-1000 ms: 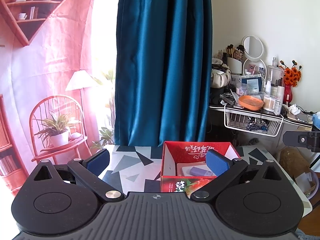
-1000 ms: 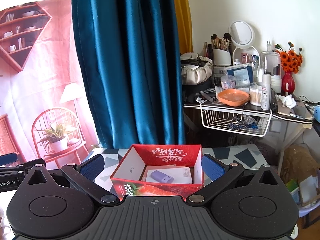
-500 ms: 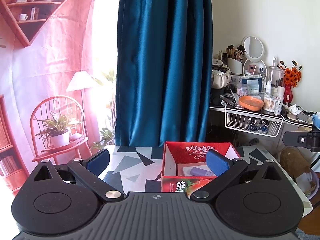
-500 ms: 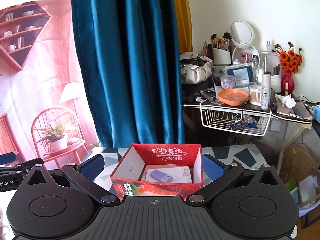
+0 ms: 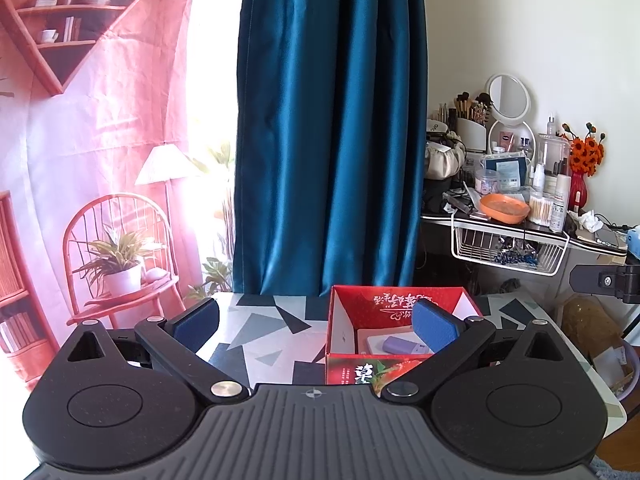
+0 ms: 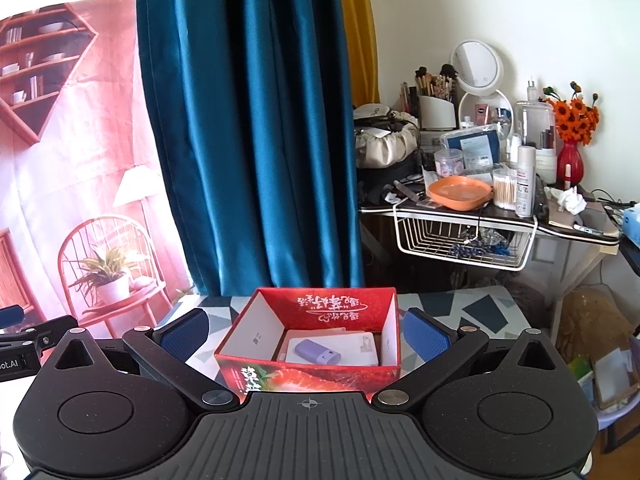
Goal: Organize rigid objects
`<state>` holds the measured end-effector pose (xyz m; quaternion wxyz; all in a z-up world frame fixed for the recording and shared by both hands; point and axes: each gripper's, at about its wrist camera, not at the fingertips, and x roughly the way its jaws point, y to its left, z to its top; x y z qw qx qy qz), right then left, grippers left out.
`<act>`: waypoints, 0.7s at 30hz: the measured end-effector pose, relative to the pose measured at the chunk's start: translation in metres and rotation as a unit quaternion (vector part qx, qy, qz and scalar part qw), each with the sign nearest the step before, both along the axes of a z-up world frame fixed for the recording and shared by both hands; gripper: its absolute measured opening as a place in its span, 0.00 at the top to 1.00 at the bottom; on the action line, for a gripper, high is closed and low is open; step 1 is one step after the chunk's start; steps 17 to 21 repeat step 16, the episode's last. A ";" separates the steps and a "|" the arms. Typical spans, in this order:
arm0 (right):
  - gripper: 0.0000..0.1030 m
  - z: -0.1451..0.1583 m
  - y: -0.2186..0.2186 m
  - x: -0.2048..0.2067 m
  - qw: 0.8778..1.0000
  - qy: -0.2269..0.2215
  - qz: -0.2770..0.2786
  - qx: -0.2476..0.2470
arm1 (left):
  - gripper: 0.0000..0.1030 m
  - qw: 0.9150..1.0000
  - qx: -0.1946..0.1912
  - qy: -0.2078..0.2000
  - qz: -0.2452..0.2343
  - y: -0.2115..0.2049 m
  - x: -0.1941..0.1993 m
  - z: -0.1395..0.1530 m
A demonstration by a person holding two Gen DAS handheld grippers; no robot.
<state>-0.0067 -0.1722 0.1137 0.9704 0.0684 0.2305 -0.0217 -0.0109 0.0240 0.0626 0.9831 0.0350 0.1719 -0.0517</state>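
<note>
Left wrist view
Left gripper [image 5: 316,322]: spread wide, blue pads apart, grasping nothing.
Box: a red cardboard box printed with strawberries [image 5: 394,300] stands open-topped on the grey table with a triangle pattern [image 5: 272,320], ahead and to the right of this gripper; the right pad overlaps its inner right corner in the picture, but contact cannot be told.
Contents: a small lilac plastic block [image 5: 400,345] lies on a flat white slab [image 5: 370,344] on the box floor.
Open room: bare tabletop to the left of the box; the far table edge lies just before the teal satin curtain [image 5: 328,120].

Right wrist view
Right gripper [image 6: 306,332]: released, fingers straddling the box on either side, not clearly touching its walls.
Box position: centred between the pads, near the camera, upright.
Handling, as a judgement: the lilac block [image 6: 314,352] looks light, stiff and smooth, so it may slip; its long sides offer the best hold. The slab [image 6: 360,354] lies flat and offers little to grasp from above.
Walls: thin cardboard, likely to flex or slide if bumped.
Edges: the high walls leave little room for wide-set fingers inside; a cluttered vanity shelf [image 6: 500,216] stands well apart at right.
</note>
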 end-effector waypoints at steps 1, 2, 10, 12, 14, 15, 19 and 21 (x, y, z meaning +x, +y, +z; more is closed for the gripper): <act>0.00 0.000 0.000 0.000 1.000 0.000 -0.001 0.000 | 0.00 1.000 -0.001 0.000 0.001 0.000 0.000 0.000; 0.00 0.000 0.000 0.000 1.000 0.000 -0.001 0.000 | 0.00 1.000 -0.001 0.000 0.001 0.000 -0.001 0.000; 0.00 0.000 -0.002 0.000 1.000 -0.004 -0.005 -0.002 | 0.00 1.000 -0.002 -0.002 0.006 -0.001 -0.003 0.001; 0.00 0.000 -0.003 0.000 1.000 -0.003 -0.004 -0.002 | 0.00 1.000 -0.003 -0.001 0.006 -0.002 -0.003 0.001; 0.00 0.000 -0.003 0.000 1.000 -0.003 -0.004 -0.002 | 0.00 1.000 -0.002 -0.002 0.006 -0.002 -0.003 0.001; 0.00 0.000 -0.002 -0.001 1.000 -0.003 -0.004 -0.002 | 0.00 1.000 -0.003 -0.002 0.005 -0.002 -0.002 0.001; 0.00 -0.001 -0.003 -0.001 1.000 -0.003 -0.004 -0.001 | 0.00 1.000 -0.003 -0.002 0.005 -0.002 -0.003 0.001; 0.00 -0.001 -0.003 -0.001 1.000 -0.003 -0.004 -0.001 | 0.00 1.000 -0.003 -0.002 0.005 -0.002 -0.003 0.001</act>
